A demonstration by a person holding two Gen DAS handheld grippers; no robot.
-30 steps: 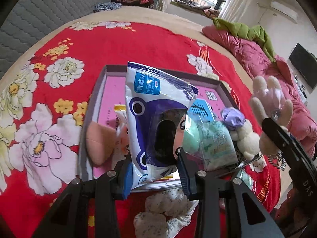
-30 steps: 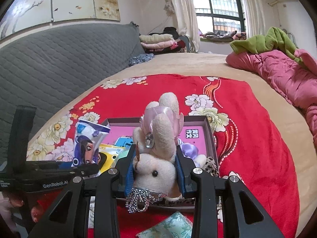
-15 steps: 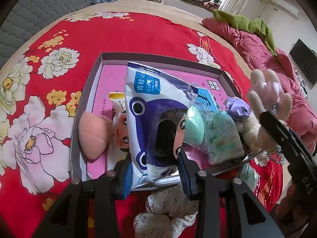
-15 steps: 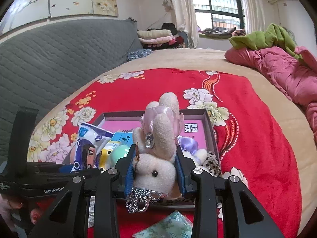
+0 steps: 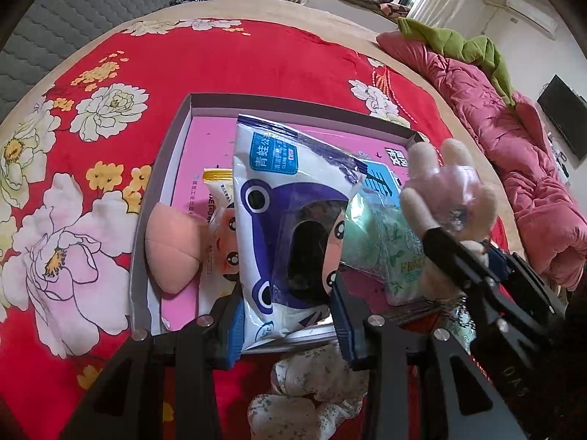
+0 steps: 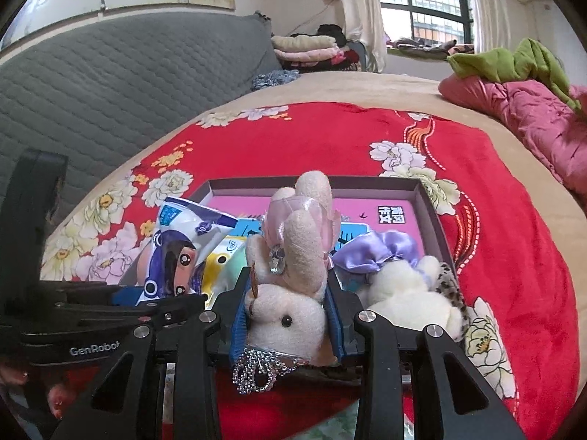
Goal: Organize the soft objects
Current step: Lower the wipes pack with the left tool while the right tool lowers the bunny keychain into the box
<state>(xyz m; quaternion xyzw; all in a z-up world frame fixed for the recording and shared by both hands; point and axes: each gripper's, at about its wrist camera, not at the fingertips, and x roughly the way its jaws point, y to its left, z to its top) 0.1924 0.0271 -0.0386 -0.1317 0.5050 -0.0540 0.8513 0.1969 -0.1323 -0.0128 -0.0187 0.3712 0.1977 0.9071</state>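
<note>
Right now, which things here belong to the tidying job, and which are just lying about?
In the job:
- blue-and-white frog-print packet, held by left gripper
- cream plush rabbit with pink bow, held by right gripper
- grey-rimmed pink tray
- peach plush ball
- white plush with purple bow

Lying about:
- crumpled pink quilt
- green cloth
- folded blankets
</note>
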